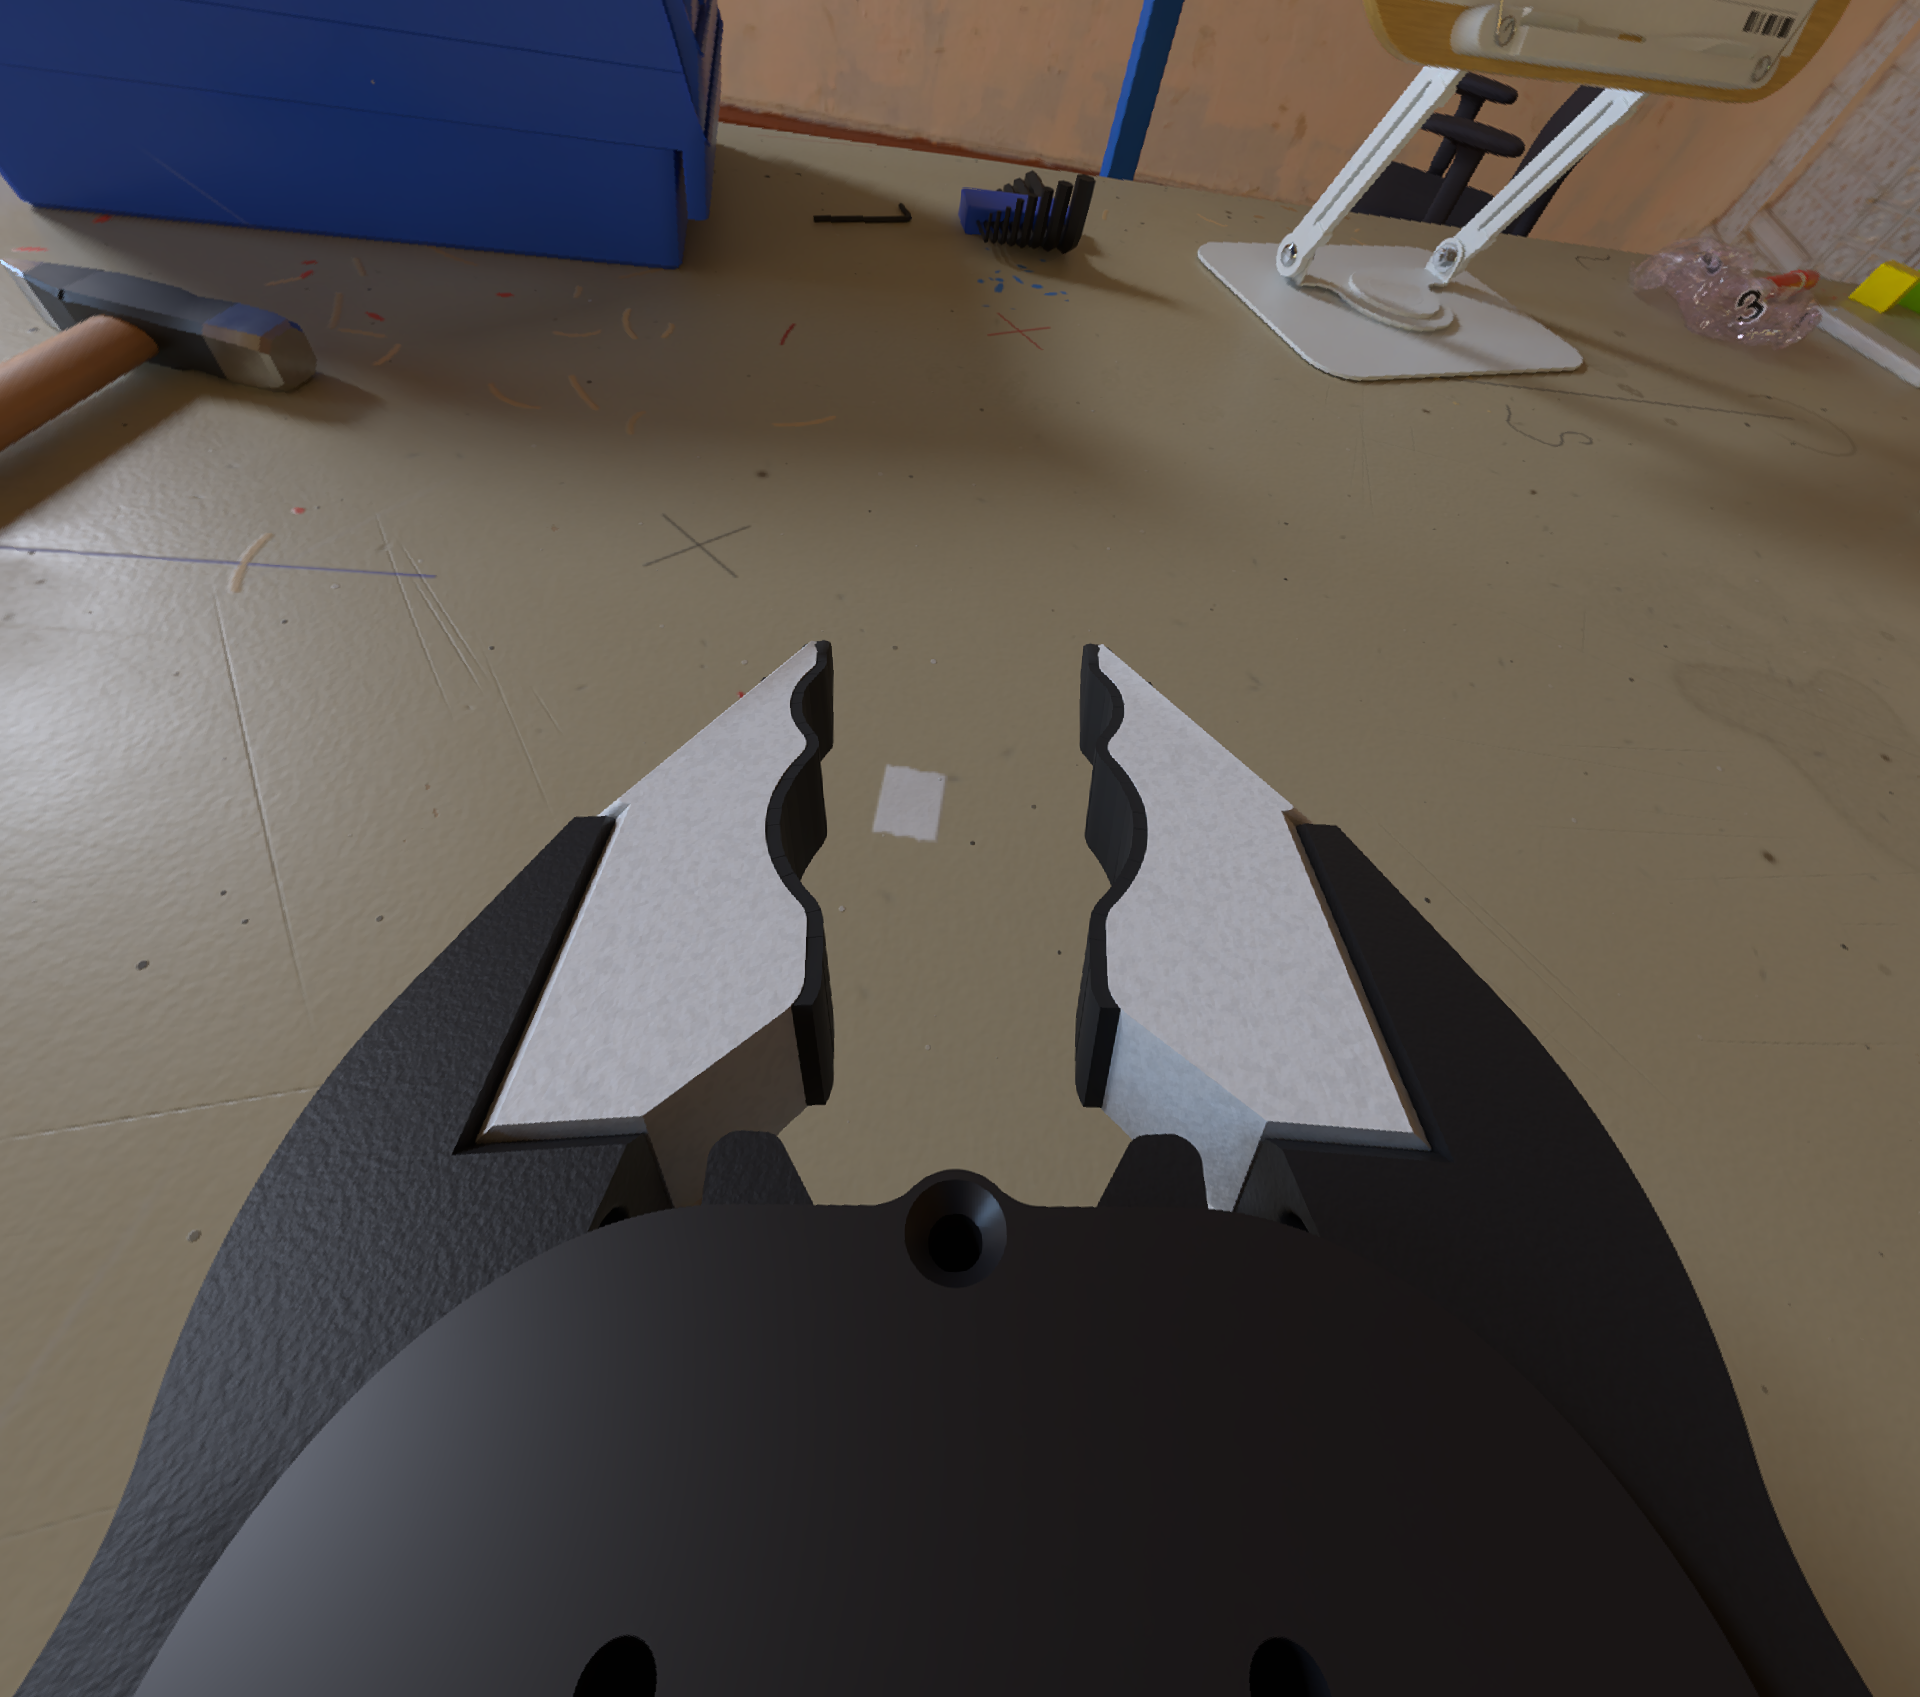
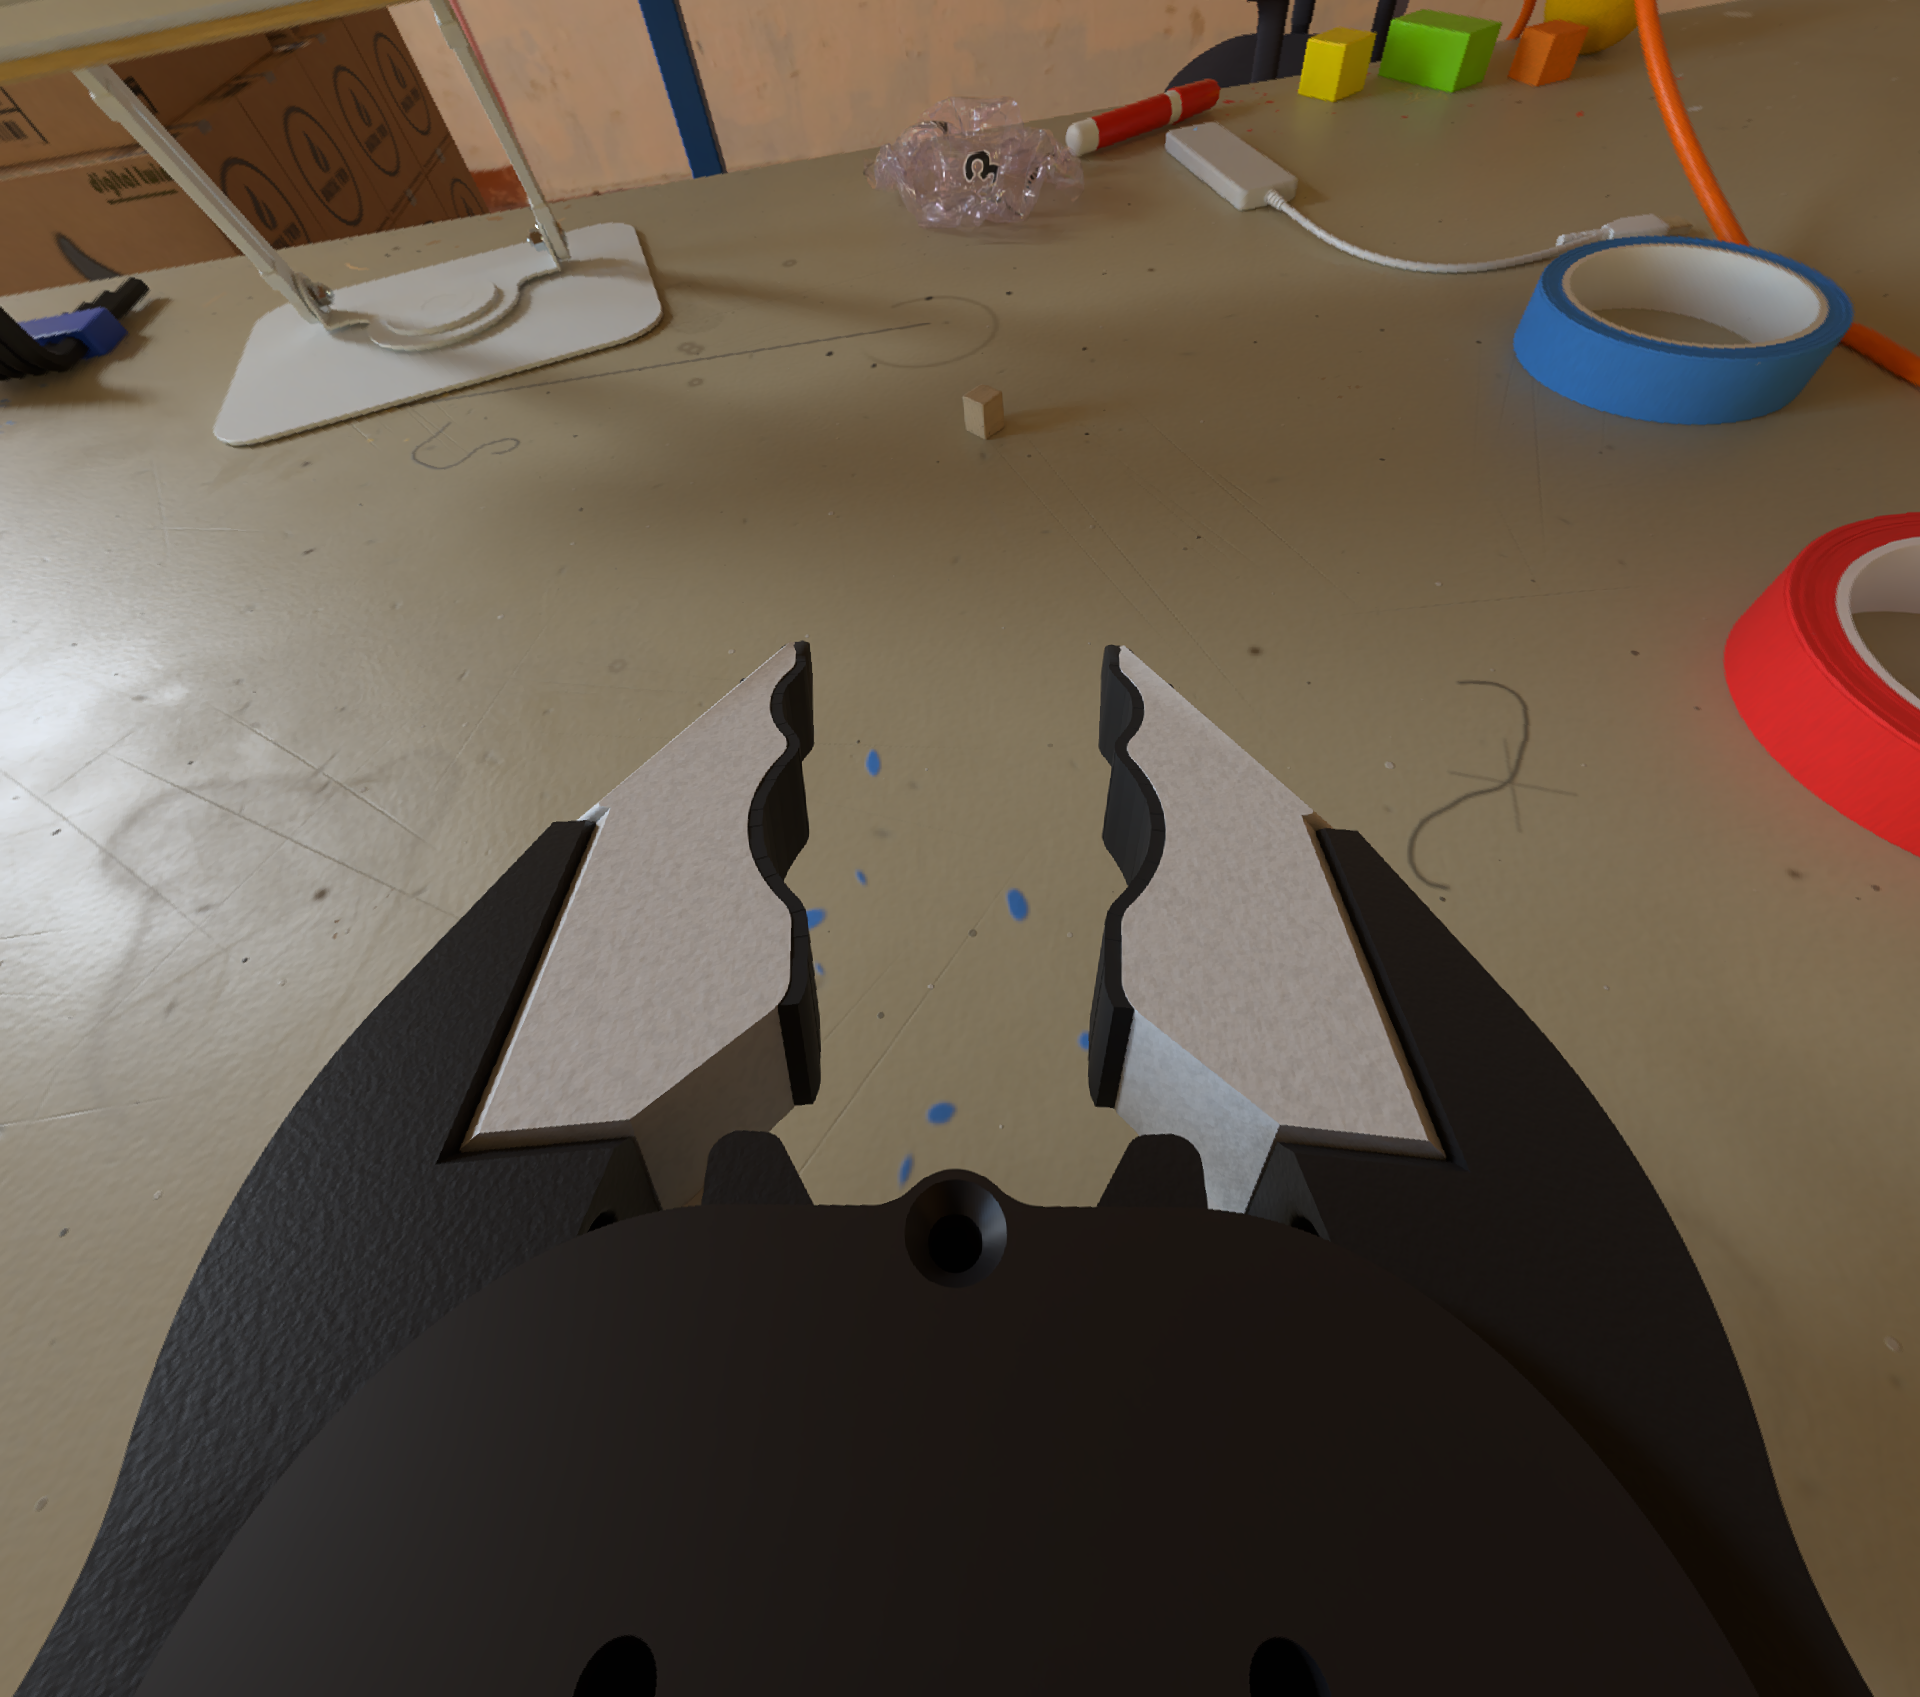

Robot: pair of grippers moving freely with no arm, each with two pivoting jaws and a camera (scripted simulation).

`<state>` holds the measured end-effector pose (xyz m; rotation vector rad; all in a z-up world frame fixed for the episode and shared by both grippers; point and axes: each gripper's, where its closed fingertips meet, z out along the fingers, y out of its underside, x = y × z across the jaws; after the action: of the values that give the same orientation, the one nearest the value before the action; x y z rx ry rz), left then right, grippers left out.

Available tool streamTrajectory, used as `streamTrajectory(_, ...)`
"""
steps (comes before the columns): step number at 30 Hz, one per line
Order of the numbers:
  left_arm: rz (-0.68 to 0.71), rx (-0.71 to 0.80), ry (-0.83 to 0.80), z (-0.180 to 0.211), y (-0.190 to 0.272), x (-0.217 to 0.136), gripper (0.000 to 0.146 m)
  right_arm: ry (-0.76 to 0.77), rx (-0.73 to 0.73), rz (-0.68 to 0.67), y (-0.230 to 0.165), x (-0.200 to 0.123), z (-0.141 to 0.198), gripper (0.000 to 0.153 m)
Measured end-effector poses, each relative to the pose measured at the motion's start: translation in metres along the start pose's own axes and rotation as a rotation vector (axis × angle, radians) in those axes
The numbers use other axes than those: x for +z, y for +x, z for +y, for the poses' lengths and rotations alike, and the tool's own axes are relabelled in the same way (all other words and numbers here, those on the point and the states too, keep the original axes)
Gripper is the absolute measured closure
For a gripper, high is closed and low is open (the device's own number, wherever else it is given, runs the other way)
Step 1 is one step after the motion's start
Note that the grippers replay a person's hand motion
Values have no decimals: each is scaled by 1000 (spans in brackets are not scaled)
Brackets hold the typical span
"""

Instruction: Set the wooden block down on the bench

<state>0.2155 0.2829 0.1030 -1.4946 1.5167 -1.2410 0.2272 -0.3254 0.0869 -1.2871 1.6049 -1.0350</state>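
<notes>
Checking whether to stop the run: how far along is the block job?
Done, by the look of it: the wooden block sits on the bench, upright and alone, ahead of the right gripper. In hand: nothing; the right gripper and left gripper both have their jaws apart and empty. Left: nothing visible, beyond perhaps backing away.

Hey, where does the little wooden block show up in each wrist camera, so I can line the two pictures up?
Left wrist view: not in it.
Right wrist view: the wooden block sits on the bench, centre, ahead of the open right gripper.
Shared landmark: the white stand, upper right in the left view, upper left in the right.
</notes>
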Motion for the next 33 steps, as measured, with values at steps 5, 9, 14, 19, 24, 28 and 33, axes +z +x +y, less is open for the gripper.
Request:
streamTrajectory(5,-2,45,4,-1,5,-2,100,-8,-11,2,2,1,2,97)
streamTrajectory(9,22,52,6,-2,11,-1,101,-14,-14,-2,1,2,4,97)
streamTrajectory(14,46,50,-9,1,16,0,101,-14,-13,-2,1,1,3,98)
streamTrajectory(19,58,54,-7,0,19,-1,101,-6,-18,-2,1,-1,2,98)
streamTrajectory(24,85,75,-20,2,28,-2,100,79,-22,-158,-31,-8,-12,97)
streamTrajectory(28,120,139,-6,1,59,2,95,99,-89,-323,-89,-9,-9,92)
streamTrajectory(33,341,226,-16,8,151,15,92,11,-70,-337,-136,12,7,68)
